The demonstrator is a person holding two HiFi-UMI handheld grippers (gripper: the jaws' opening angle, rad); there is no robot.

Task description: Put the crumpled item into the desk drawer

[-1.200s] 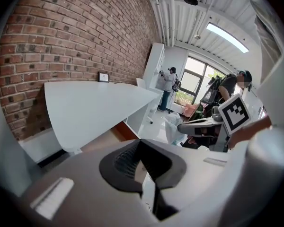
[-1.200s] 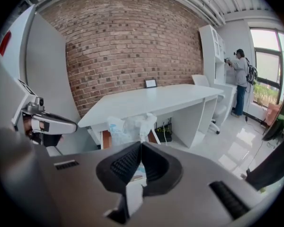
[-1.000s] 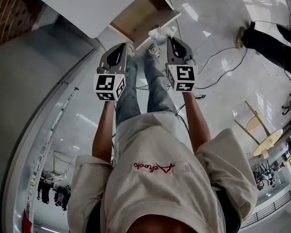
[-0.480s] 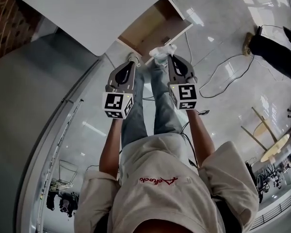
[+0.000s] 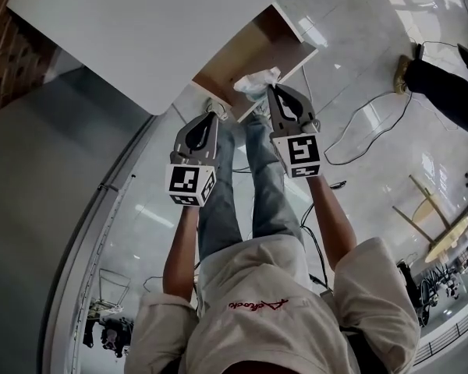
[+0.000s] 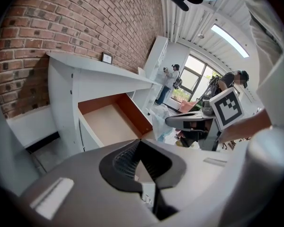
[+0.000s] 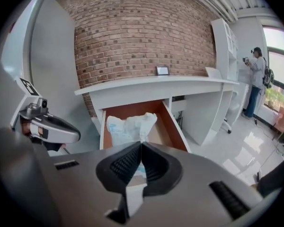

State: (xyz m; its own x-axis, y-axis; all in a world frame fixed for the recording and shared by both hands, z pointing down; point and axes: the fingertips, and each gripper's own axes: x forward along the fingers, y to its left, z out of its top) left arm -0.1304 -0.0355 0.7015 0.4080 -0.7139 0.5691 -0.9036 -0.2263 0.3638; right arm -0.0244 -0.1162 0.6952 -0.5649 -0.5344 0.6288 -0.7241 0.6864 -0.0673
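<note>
A crumpled white plastic bag point(image 7: 130, 126) with blue print hangs from my right gripper point(image 7: 141, 145), whose jaws are shut on it. It hangs over the front edge of the open desk drawer point(image 7: 166, 119), a white-fronted box with a brown wooden inside. In the head view the bag point(image 5: 256, 82) is at the drawer's point(image 5: 253, 47) near corner, ahead of the right gripper point(image 5: 274, 92). My left gripper point(image 5: 210, 119) is shut with nothing in it, short of the drawer and to the left. In the left gripper view the drawer point(image 6: 109, 124) lies ahead and the bag point(image 6: 160, 123) to its right.
The white desk top point(image 5: 132, 29) stands against a brick wall point(image 7: 137, 37). Cables point(image 5: 359, 131) trail on the glossy floor to the right. A person point(image 7: 255, 82) stands far off by a window, and white shelving point(image 7: 225, 46) stands beside the desk.
Both grippers have moved forward toward the desk. The bag in the right gripper now reaches the open drawer's front edge.
</note>
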